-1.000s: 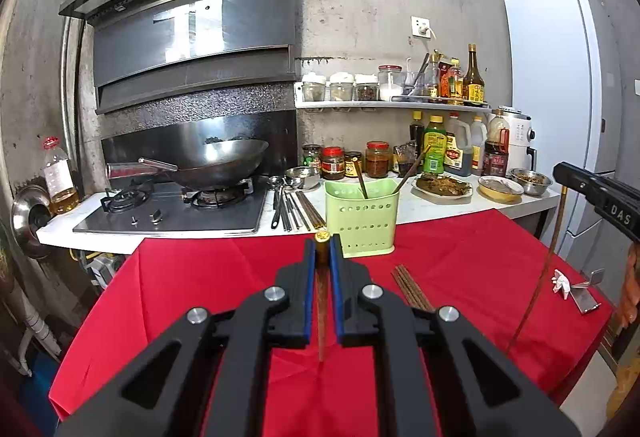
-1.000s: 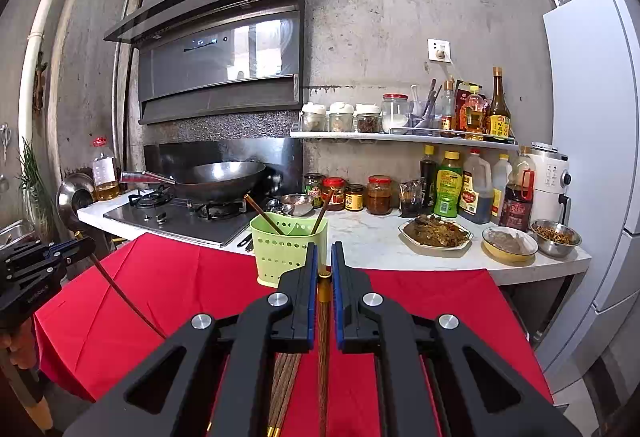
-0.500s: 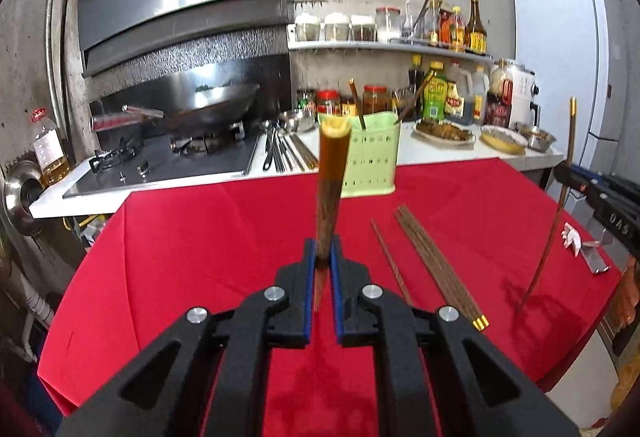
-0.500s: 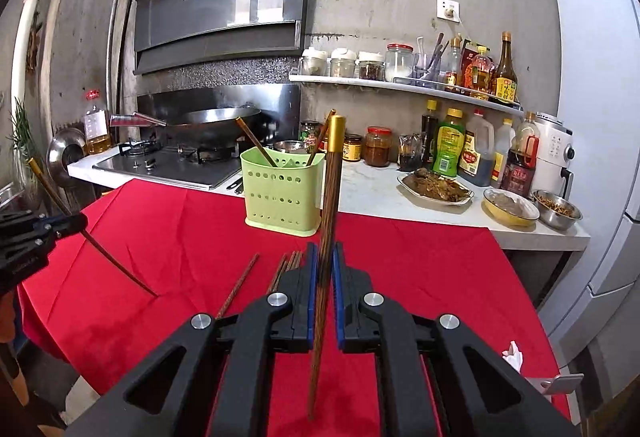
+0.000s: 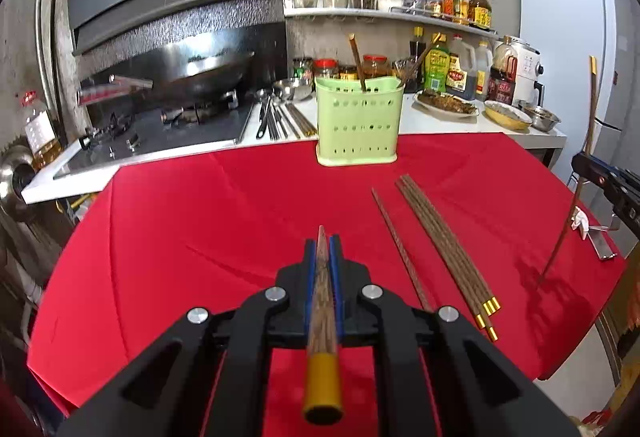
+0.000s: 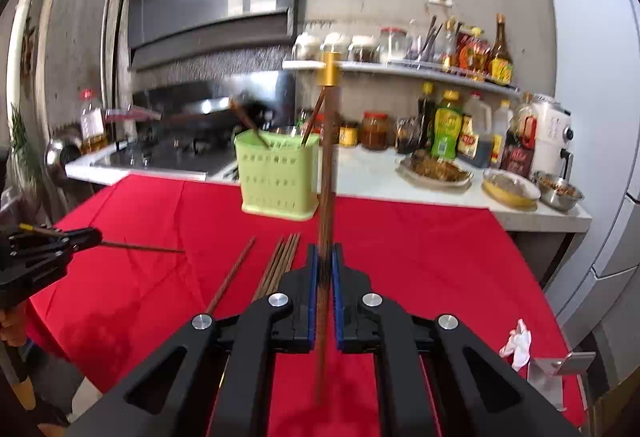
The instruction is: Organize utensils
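Note:
My left gripper is shut on a brown chopstick; its gold end points back at the camera and its thin tip lies forward over the red cloth. My right gripper is shut on another chopstick, held upright with the gold end up. A green perforated utensil holder stands at the cloth's far edge with two chopsticks in it; it also shows in the right wrist view. Several loose chopsticks lie on the cloth to the right of my left gripper.
The red cloth covers a round table. Behind it, a white counter holds food dishes, jars, bottles, metal utensils, and a stove with a wok. A white fridge stands right. A metal piece and tissue lie at the right edge.
My left gripper has tipped its chopstick from upright to flat, gold end now toward the camera. My right gripper has raised its chopstick more upright. Both views have tilted downward.

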A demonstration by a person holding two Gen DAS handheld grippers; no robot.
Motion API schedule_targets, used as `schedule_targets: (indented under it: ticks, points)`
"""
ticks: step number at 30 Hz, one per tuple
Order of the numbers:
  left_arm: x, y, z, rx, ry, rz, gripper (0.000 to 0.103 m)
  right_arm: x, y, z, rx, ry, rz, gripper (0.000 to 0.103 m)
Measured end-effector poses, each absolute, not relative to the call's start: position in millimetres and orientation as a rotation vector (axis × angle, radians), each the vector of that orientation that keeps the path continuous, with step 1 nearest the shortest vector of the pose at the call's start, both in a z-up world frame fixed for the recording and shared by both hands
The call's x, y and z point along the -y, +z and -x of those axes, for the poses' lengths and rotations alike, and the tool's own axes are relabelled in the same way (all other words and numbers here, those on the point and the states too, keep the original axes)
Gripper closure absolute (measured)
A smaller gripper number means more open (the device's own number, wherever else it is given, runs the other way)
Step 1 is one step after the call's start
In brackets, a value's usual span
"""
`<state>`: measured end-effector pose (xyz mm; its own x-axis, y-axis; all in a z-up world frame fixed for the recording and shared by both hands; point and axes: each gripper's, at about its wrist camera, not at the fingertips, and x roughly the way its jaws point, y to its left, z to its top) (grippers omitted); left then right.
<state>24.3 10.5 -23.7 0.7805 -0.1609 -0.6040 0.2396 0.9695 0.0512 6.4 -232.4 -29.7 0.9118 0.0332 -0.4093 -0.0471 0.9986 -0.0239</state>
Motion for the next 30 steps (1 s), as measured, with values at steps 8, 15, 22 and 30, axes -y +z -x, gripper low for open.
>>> schedule_targets:
  ticks: [8,15,22,30]
  points:
    - [-8,-5,-13,-0.673,-0.235,-0.219,0.096,227,-24,-15,-0.398,0.074,0.022,0.096]
    - [0,-22,-21,-0.720,-0.254,-0.232,0.096,231,-33,-18,-0.383,0.081,-0.003,0.096]
    - [4,-35,-31,-0.740,-0.270,-0.216,0.096,239,-42,-18,-0.410,0.070,-0.015,0.096]
    - [-8,2,-50,-0.635,-0.265,-0.142,0.096,226,-14,-47,-0.354,0.123,0.012,0.096]
